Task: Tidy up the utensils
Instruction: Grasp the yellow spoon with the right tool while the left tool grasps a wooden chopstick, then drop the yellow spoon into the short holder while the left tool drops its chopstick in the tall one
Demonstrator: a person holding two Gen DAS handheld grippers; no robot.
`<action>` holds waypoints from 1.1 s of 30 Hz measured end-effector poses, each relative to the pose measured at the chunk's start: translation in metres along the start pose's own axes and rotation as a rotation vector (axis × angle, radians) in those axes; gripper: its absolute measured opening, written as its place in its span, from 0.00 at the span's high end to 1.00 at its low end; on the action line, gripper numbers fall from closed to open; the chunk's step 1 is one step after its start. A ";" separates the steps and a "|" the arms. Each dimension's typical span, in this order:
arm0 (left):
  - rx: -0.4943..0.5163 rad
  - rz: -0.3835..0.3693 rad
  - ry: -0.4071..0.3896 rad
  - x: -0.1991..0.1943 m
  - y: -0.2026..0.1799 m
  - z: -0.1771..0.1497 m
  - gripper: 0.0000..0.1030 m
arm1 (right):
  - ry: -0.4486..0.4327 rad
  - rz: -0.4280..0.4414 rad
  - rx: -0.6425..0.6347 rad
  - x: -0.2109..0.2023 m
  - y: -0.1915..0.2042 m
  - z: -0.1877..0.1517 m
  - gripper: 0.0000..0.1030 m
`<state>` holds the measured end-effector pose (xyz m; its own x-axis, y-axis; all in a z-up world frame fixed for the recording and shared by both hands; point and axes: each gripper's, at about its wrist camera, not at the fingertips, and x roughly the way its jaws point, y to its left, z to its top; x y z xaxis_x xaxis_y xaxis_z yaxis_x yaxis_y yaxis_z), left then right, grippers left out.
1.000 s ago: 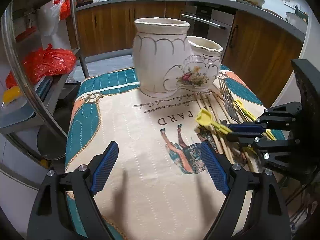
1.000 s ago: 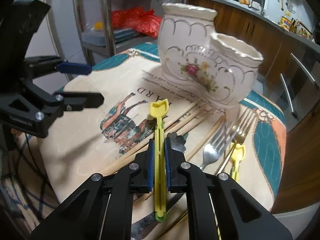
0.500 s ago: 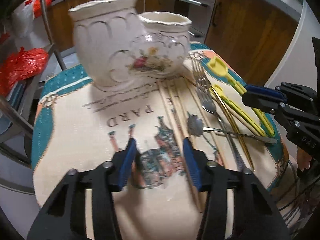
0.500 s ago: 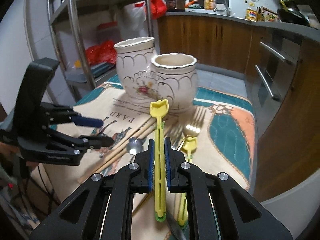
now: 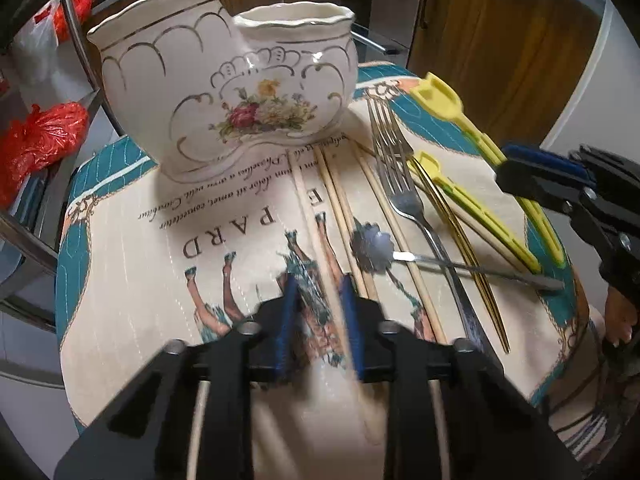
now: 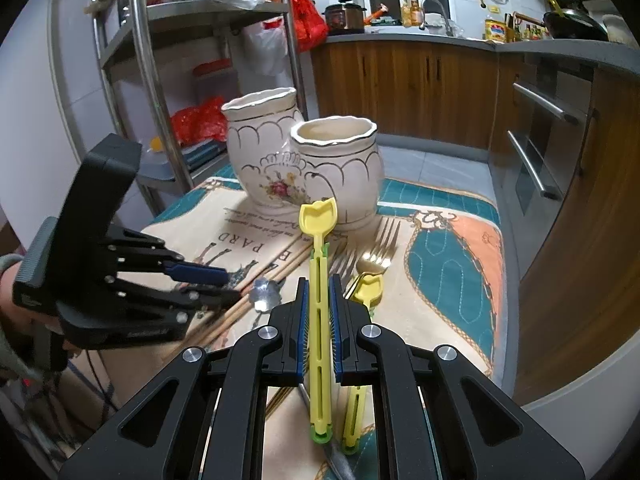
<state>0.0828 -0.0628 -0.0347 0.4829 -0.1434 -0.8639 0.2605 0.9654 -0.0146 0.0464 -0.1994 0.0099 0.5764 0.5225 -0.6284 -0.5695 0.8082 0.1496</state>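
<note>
Here we note the twin-pot holder [image 6: 304, 160] ahead of both grippers. Right gripper [image 6: 319, 312] is clenched on a yellow scoop [image 6: 319, 280], long axis pointing at holder. Left gripper [image 5: 316, 308] pinches a chopstick [image 5: 316, 240] lengthwise, nearer holder.

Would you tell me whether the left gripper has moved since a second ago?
Yes. The left gripper has moved right, toward the chopsticks, nearer the ceramic holder.
</note>
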 end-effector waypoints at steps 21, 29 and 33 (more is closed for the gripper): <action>0.053 -0.099 -0.312 -0.084 0.037 -0.019 0.95 | -0.114 0.018 0.038 -0.018 0.004 0.019 0.90; -0.020 -0.106 -0.566 -0.127 0.065 0.034 0.95 | -0.231 -0.005 0.126 -0.013 -0.011 0.074 0.90; -0.093 -0.133 -0.656 -0.130 0.085 0.072 0.95 | -0.299 0.012 0.192 -0.003 -0.024 0.104 0.90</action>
<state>0.1026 0.0225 0.1124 0.8670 -0.3364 -0.3675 0.2937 0.9410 -0.1684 0.1200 -0.1920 0.0877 0.7326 0.5658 -0.3784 -0.4734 0.8230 0.3140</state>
